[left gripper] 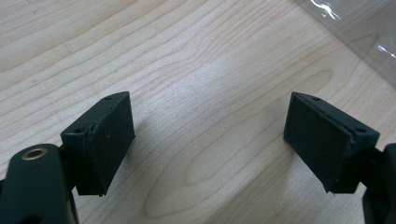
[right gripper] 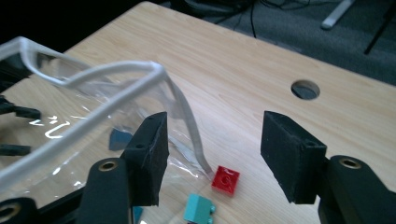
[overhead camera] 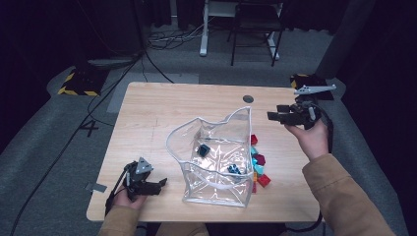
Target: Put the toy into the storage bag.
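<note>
A clear plastic bag [overhead camera: 216, 157] with a white rim stands open in the middle of the wooden table [overhead camera: 147, 113]. Inside it lie a dark blue brick [overhead camera: 203, 149] and another blue brick [overhead camera: 234, 169]. Several loose bricks lie just right of the bag, among them a red brick [overhead camera: 253, 139], a maroon brick [overhead camera: 259, 159] and a second red brick [overhead camera: 264, 180]. My left gripper [overhead camera: 161, 184] rests low near the table's front left, open over bare wood [left gripper: 210, 140]. My right gripper [overhead camera: 276, 114] hovers open beyond the bag's right corner. Between its jaws [right gripper: 212, 158] I see the bag rim [right gripper: 112, 77], the red brick [right gripper: 225, 179] and a teal brick [right gripper: 198, 208].
A round cable hole [overhead camera: 248, 98] is in the table's far right part. On the floor behind are cables [overhead camera: 172, 39], a desk leg [overhead camera: 203, 29] and yellow-black striped bases [overhead camera: 78, 83]. A corner of the bag [left gripper: 355, 28] shows in the left gripper view.
</note>
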Available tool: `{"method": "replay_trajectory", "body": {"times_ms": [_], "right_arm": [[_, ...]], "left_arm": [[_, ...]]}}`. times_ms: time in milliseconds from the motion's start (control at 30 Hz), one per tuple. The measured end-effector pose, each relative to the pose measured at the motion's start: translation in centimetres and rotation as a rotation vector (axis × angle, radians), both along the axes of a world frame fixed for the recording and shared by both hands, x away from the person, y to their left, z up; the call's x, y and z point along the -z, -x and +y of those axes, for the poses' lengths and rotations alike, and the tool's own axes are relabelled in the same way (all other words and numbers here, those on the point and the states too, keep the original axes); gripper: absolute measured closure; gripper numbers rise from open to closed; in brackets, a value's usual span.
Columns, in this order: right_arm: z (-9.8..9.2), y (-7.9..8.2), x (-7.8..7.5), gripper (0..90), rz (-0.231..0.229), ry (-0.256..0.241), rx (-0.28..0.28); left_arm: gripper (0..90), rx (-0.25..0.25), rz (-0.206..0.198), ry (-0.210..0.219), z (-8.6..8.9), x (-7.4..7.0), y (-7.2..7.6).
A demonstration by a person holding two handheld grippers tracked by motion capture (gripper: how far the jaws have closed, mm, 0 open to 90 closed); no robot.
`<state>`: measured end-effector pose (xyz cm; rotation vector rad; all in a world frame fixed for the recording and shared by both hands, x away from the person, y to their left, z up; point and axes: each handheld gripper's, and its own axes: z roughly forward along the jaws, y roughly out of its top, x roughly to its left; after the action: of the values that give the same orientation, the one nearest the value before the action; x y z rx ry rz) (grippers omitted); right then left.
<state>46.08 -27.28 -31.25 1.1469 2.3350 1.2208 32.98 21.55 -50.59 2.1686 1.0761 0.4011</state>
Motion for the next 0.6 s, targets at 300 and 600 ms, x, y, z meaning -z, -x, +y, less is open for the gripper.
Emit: {"method": "replay_trajectory", "body": {"times_ms": [300,600], "right_arm": [[-0.3,-2.7,4.7,40.4,0.101,0.003,0.052],[0.4,-4.0,9.0,40.3,0.181,0.049,0.067]], "left_arm": [[16.6,-0.001,-0.001,0.000,0.0,0.0,0.0],[16.6,0.001,-0.002,-0.001,0.0,0.0,0.0]]}}
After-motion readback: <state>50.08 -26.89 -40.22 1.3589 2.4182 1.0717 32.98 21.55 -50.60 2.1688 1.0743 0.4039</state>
